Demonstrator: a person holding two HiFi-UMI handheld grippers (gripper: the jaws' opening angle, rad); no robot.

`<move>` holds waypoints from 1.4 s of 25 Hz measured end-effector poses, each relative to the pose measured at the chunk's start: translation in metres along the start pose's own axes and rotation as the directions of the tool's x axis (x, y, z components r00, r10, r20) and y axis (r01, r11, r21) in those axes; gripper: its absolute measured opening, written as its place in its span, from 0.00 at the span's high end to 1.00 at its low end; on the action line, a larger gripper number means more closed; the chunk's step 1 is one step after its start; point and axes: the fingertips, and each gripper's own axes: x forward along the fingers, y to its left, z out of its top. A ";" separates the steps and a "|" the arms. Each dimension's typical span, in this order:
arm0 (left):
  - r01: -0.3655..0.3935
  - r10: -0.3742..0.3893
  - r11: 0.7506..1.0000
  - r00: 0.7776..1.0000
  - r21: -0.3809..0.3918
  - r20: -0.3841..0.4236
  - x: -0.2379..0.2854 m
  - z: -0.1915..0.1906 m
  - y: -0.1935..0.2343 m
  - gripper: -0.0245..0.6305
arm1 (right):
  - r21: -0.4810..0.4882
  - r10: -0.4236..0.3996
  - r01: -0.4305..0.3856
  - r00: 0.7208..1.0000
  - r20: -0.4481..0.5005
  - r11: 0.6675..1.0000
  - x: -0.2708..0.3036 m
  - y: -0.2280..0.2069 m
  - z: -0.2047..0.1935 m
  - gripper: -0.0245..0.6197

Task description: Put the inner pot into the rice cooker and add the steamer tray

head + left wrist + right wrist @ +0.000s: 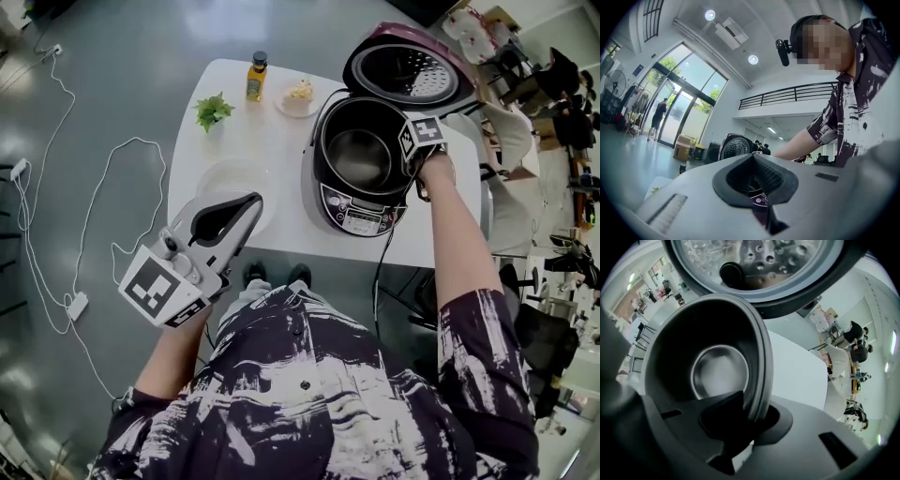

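The dark rice cooker (361, 217) stands open on the white table (281, 141), its lid (408, 70) tipped back. The grey inner pot (356, 155) sits inside it. My right gripper (413, 161) points down at the pot's right rim. In the right gripper view the rim (759, 380) runs between the jaws of this gripper (750, 423), which are pinched on it. A pale round steamer tray (217, 178) lies on the table left of the cooker. My left gripper (246, 204) hovers level over the tray's near edge, shut and empty (757, 187).
A yellow bottle (255, 77), a small green plant (213, 110) and a dish of food (298, 96) stand along the table's far edge. The cooker's cord (380, 272) hangs off the front. White cables (94, 206) trail on the floor to the left. Chairs (562, 84) crowd the right.
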 end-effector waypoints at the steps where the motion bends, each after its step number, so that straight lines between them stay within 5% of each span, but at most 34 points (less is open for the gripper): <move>1: 0.000 0.000 1.000 1.000 -0.001 0.001 -0.001 0.000 0.000 0.96 | -0.024 -0.008 0.008 1.000 -0.010 1.000 -0.001 0.000 0.000 0.88; 9: 0.008 -0.008 1.000 1.000 -0.007 0.013 -0.004 0.002 0.002 0.96 | -0.098 -0.049 0.043 0.997 -0.063 0.994 0.000 0.004 -0.009 0.81; 15: 0.015 -0.015 1.000 1.000 -0.013 0.005 -0.002 -0.001 0.002 0.96 | 0.034 0.075 -0.074 0.997 -0.032 0.997 0.008 0.009 -0.019 0.80; 24: 0.054 -0.054 0.999 0.999 -0.009 -0.004 0.009 -0.001 -0.004 0.96 | 0.015 0.112 -0.113 0.993 0.043 0.994 0.008 0.011 -0.018 0.78; 30: 0.075 -0.075 0.997 0.997 -0.005 -0.010 0.017 0.000 -0.011 0.96 | 0.141 0.250 -0.267 0.960 0.127 0.953 0.002 0.010 -0.026 0.80; 35: 0.095 -0.095 0.996 0.995 -0.002 -0.013 0.025 0.000 -0.018 0.96 | 0.134 0.281 -0.304 0.945 0.169 0.943 0.000 0.012 -0.032 0.82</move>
